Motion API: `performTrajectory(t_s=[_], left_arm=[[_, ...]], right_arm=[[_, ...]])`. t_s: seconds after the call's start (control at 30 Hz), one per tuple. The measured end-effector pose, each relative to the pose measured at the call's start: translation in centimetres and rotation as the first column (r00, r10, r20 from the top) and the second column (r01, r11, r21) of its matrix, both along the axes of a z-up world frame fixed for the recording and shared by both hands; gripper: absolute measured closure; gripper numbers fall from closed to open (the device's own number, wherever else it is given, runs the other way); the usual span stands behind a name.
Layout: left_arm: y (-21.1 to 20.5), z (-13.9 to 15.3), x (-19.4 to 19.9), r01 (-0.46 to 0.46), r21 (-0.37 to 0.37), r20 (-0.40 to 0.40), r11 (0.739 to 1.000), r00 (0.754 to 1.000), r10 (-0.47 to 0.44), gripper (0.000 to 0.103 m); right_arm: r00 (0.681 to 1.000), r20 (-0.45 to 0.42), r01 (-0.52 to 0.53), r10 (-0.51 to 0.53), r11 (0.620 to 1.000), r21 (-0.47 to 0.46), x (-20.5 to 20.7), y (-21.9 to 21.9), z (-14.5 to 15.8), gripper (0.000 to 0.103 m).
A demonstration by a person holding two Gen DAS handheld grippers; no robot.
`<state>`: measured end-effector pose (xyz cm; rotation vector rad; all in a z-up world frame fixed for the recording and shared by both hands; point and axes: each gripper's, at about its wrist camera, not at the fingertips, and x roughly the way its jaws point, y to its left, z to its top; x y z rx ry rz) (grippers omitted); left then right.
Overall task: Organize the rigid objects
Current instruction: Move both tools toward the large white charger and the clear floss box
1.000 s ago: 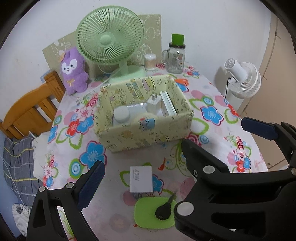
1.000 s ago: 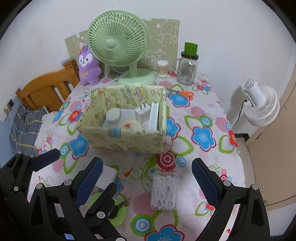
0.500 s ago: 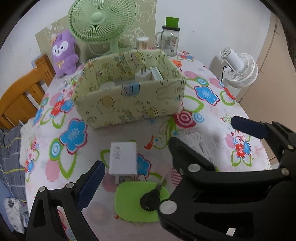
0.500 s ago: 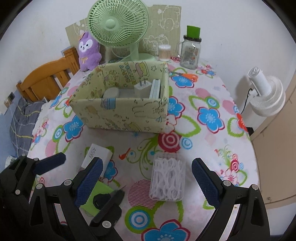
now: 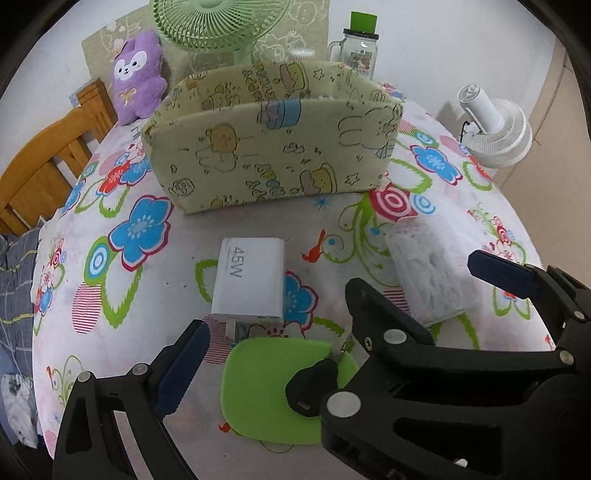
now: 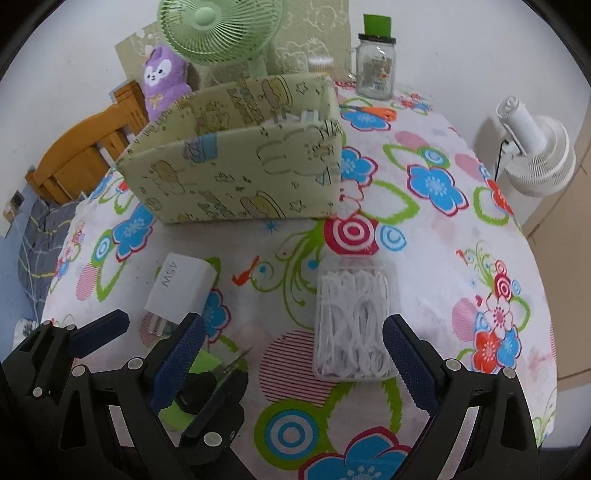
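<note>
A white 45W charger (image 5: 249,280) lies on the flowered table, also in the right wrist view (image 6: 179,288). Just in front of it sits a green pad (image 5: 273,387) with a black key (image 5: 312,384) on it. A clear box of white floss picks (image 6: 352,319) lies to the right, also seen in the left wrist view (image 5: 432,273). A yellow-green fabric bin (image 5: 273,140) holding several items stands behind. My left gripper (image 5: 280,354) is open, low over the green pad and charger. My right gripper (image 6: 291,354) is open, its fingers on either side of the floss box's near end.
A green fan (image 6: 218,29), a purple plush (image 5: 138,74) and a glass jar with a green lid (image 6: 376,62) stand at the table's back. A wooden chair (image 5: 40,158) is at left. A white fan (image 6: 532,147) stands off the right edge.
Both grippers have dropped lower and moved forward toward the table. The charger, green pad and floss box now appear larger and closer. Nothing has been picked up.
</note>
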<state>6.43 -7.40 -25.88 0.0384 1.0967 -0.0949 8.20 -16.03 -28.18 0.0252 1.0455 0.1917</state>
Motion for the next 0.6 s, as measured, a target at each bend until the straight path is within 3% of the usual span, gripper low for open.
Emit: performTrajectory(t_s=[0.6], left_arm=[[-0.3,-1.5,1.9,-0.030,0.060,0.056,0.998,0.998,0.026,0.004]], right_arm=[[0.998,0.033,0.062,-0.060,0.997,-0.056,1.8,-0.8,-1.3,0.005]])
